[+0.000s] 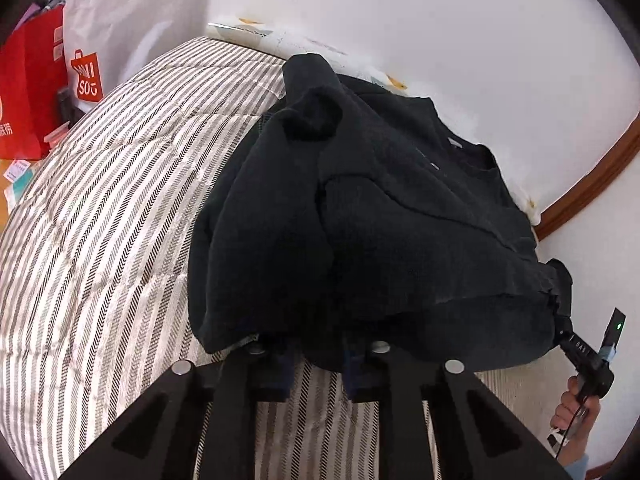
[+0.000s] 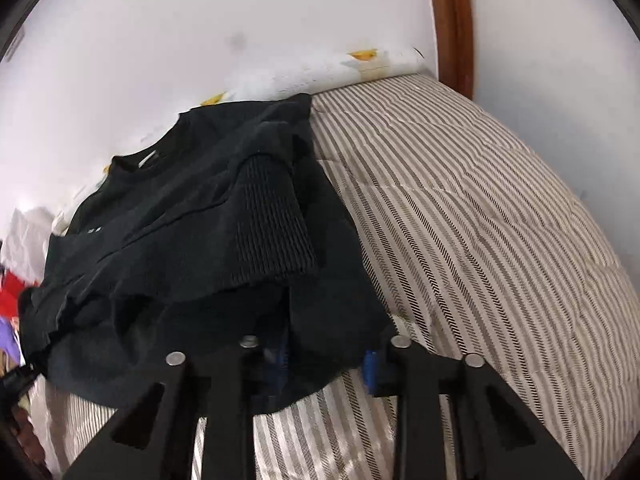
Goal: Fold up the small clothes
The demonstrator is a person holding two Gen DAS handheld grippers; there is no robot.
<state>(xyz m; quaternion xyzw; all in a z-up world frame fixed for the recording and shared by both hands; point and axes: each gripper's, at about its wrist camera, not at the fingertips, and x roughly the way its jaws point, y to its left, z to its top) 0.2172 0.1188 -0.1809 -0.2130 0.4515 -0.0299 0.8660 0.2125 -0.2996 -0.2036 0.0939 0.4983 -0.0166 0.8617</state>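
A black sweater (image 1: pixel 400 220) (image 2: pixel 180 240) lies on the striped quilt (image 1: pixel 100 220) (image 2: pixel 480 220) with its neckline toward the wall. Its sleeves are folded in over the body, and one ribbed cuff (image 2: pixel 272 220) lies on top. My left gripper (image 1: pixel 318 368) is at the near hem, with the dark cloth bunched between its blue pads. My right gripper (image 2: pixel 325 362) holds the same hem further along, a thick fold of cloth caught between its pads. In the left wrist view that right gripper (image 1: pixel 562 296) shows at the sweater's right corner, with a hand (image 1: pixel 572 404) on its handle.
A red bag (image 1: pixel 28 80) and a white shopping bag (image 1: pixel 120 20) stand beyond the bed's left side. A white pillow with yellow prints (image 2: pixel 360 64) lies along the white wall. Brown wooden trim (image 1: pixel 592 184) (image 2: pixel 452 20) runs up the wall at the right.
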